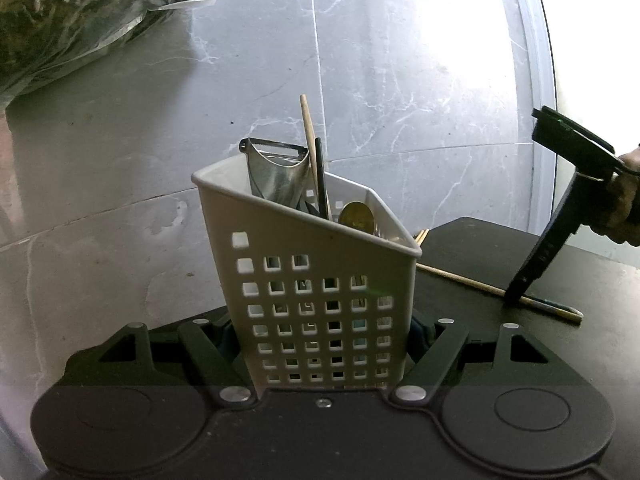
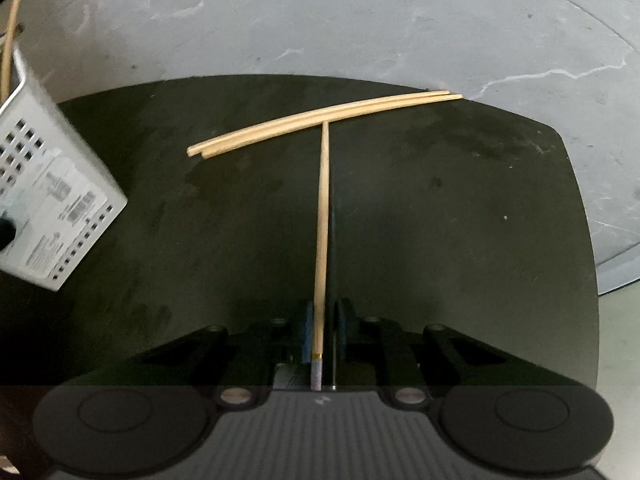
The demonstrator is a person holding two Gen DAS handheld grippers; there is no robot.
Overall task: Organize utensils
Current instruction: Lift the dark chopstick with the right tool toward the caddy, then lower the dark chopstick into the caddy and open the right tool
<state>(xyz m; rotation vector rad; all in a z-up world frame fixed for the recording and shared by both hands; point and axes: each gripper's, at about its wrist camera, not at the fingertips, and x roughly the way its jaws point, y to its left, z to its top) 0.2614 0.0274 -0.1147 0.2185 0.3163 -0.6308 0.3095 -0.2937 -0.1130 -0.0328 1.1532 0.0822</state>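
My left gripper [image 1: 324,344] jaws clamp the white utensil basket [image 1: 316,280], its label [image 2: 60,208] unreadable; right gripper [image 2: 323,332] jaws nearly shut around a chopstick [image 2: 322,220] on the black worktop [image 2: 440,220].

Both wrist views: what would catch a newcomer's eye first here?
The white perforated plastic utensil caddy, tilted and clamped in the left hand-held gripper, bristles with a steel peeler, a wooden chopstick and a gold spoon. On the black tabletop, the right hand-held gripper straddles a pale wooden chopstick whose far tip meets two more chopsticks lying crosswise.
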